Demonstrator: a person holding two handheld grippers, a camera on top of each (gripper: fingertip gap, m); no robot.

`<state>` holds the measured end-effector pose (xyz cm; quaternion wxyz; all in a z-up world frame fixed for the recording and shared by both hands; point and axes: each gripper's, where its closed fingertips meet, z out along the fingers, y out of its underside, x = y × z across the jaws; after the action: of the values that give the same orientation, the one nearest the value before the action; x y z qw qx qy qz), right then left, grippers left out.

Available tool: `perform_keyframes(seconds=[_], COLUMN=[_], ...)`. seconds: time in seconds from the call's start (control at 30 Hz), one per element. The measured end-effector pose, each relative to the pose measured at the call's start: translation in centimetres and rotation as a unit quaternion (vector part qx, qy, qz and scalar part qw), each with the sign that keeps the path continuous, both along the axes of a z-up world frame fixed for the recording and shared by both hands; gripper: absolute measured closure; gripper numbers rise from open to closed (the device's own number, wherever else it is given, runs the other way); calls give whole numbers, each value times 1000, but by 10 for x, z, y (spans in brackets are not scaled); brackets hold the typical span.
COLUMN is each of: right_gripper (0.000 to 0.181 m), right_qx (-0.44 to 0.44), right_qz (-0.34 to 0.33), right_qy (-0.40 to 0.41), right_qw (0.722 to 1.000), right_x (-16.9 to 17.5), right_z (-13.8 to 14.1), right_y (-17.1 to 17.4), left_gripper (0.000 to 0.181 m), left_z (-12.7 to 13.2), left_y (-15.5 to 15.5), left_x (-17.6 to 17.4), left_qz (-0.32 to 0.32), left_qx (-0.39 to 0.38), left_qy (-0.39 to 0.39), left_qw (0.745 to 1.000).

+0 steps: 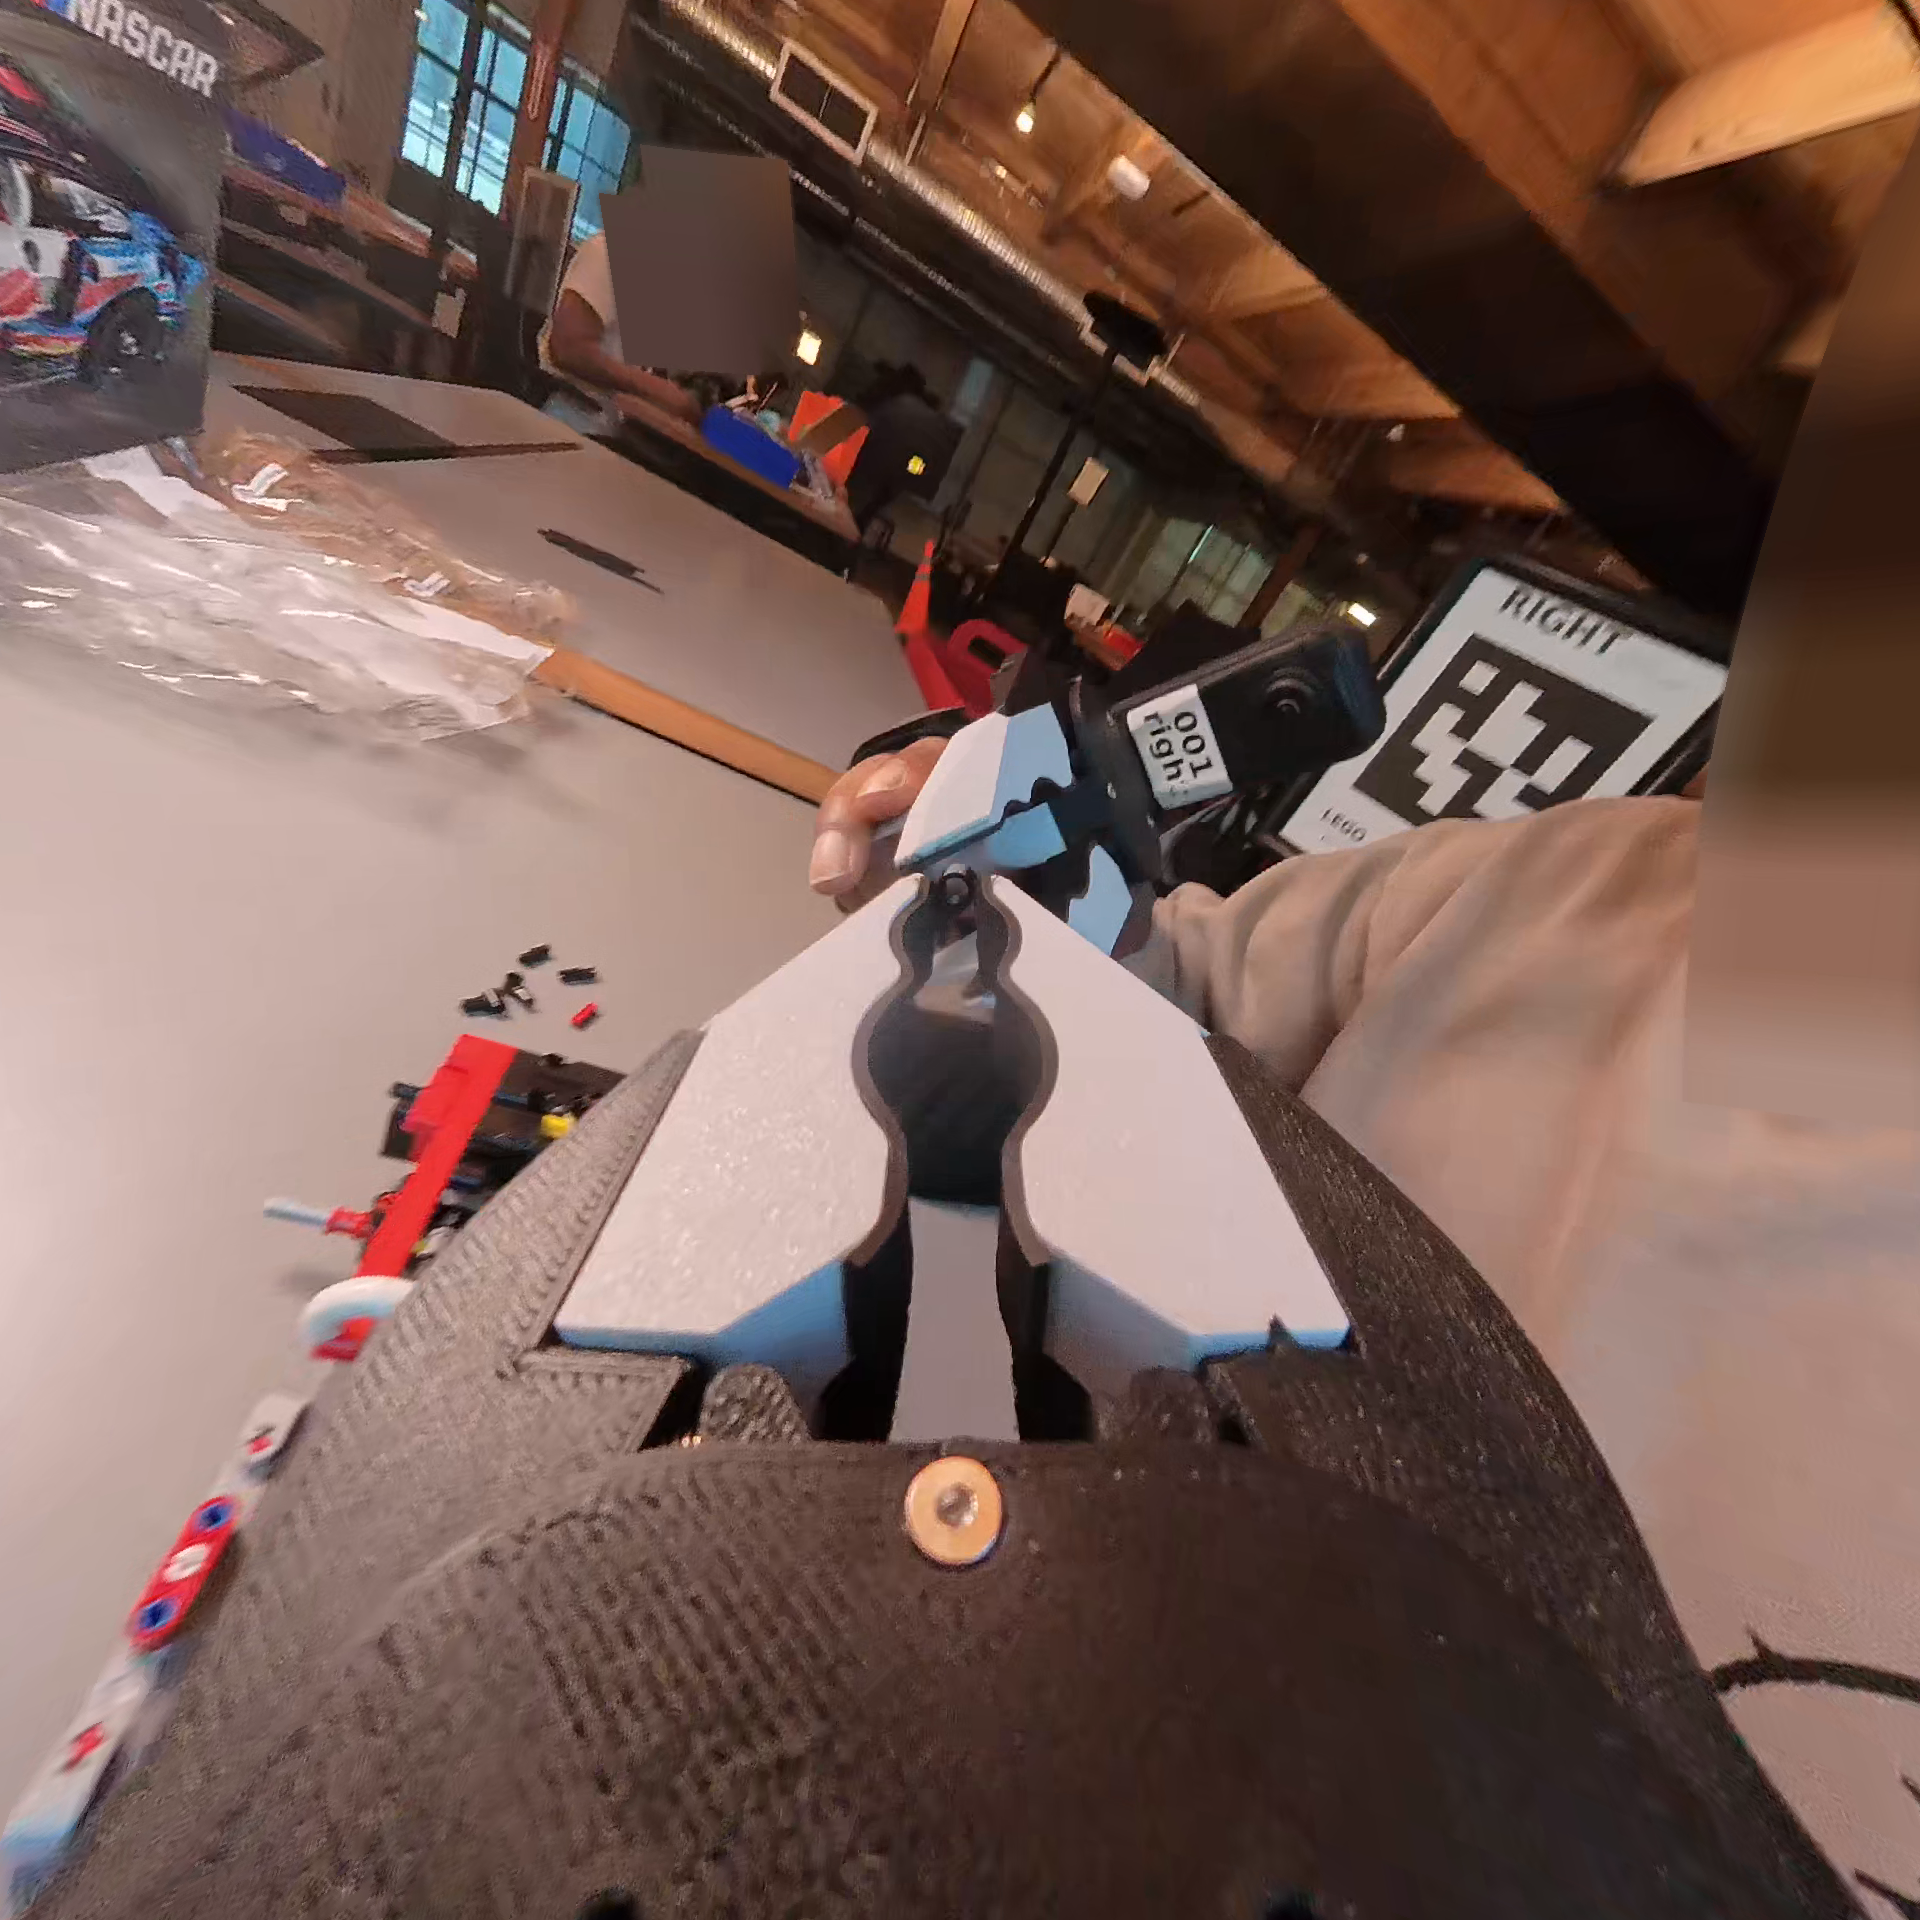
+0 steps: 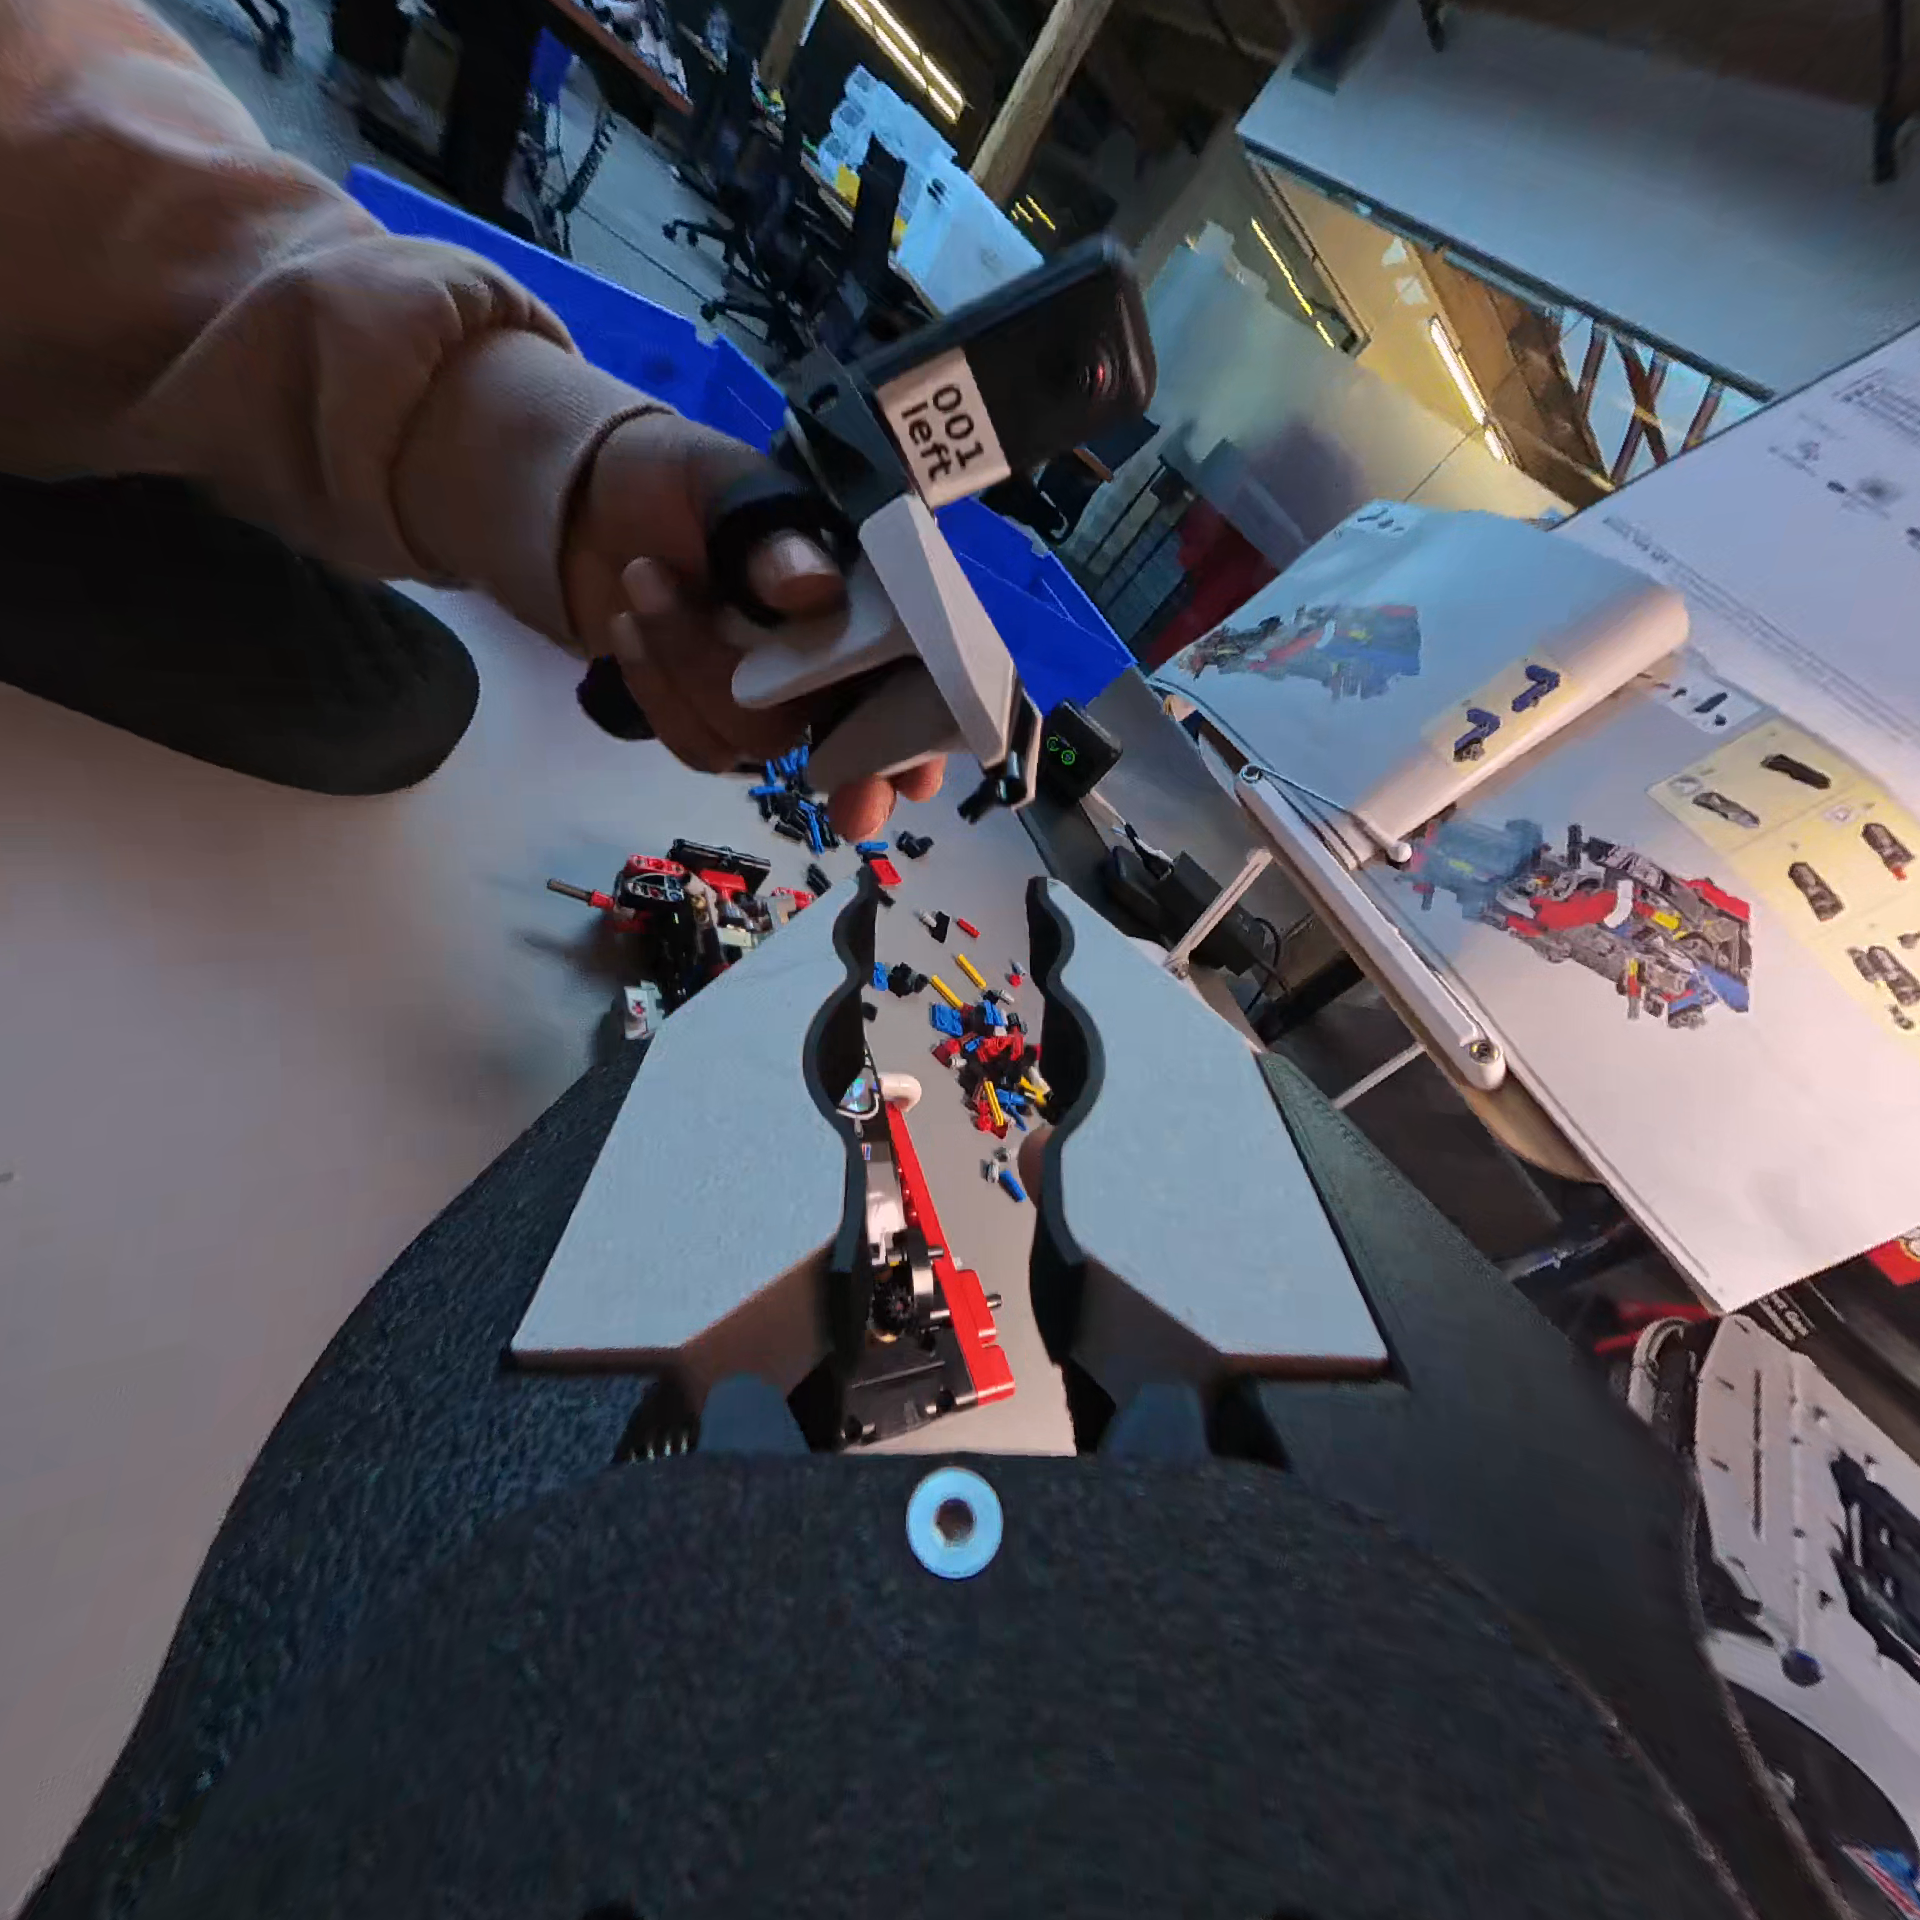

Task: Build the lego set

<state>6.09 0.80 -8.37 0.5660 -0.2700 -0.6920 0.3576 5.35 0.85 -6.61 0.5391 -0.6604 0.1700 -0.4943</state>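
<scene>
Two tongs near the red and black car build [image 2: 935,1299]. Right gripper [image 2: 951,904] right above it, wide open, holding nothing. Left gripper [image 1: 956,883] beyond it, pinched tight on a tiny black peg [image 2: 987,795]. Loose bricks [image 2: 987,1049] just past it. Could drop and lose the peg there with a weak squeeze.

Grey table [image 2: 260,1039] seen in both views. Loose lego pieces [image 2: 987,1049] are scattered mid-frame in the right wrist view (blue, red, yellow, black), a partly built assembly [image 2: 696,904] lying to their left. Crumpled plastic bags [image 1: 239,613] are noted upper left in the left wrist view.
</scene>
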Motion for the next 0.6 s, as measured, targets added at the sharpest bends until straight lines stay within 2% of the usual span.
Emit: perform_keyframes(seconds=[0.1,0.27,0.37,0.47,0.6], right_gripper=[156,168,169,169,169], right_qx=[11,53,69,80,17], right_qz=[-12,-33,-42,-53,-60], right_qy=[14,24,22,10,-42], right_qw=[1000,998,996,995,997], right_x=[0,4,4,3,8], right_z=[9,11,10,3,-11], right_y=[-6,-10,-12,-10,7], left_gripper=[176,177,177,176,163], left_z=[3,2,0,-6,-16], left_y=[-2,-8,-9,-8,-8], left_x=[17,30,30,27,6], left_qz=[-14,-30,-30,-17,45], left_qx=[-11,-24,-33,-51,-34], left_qy=[-48,-66,-74,-77,-33], left_qw=[999,997,996,996,998])
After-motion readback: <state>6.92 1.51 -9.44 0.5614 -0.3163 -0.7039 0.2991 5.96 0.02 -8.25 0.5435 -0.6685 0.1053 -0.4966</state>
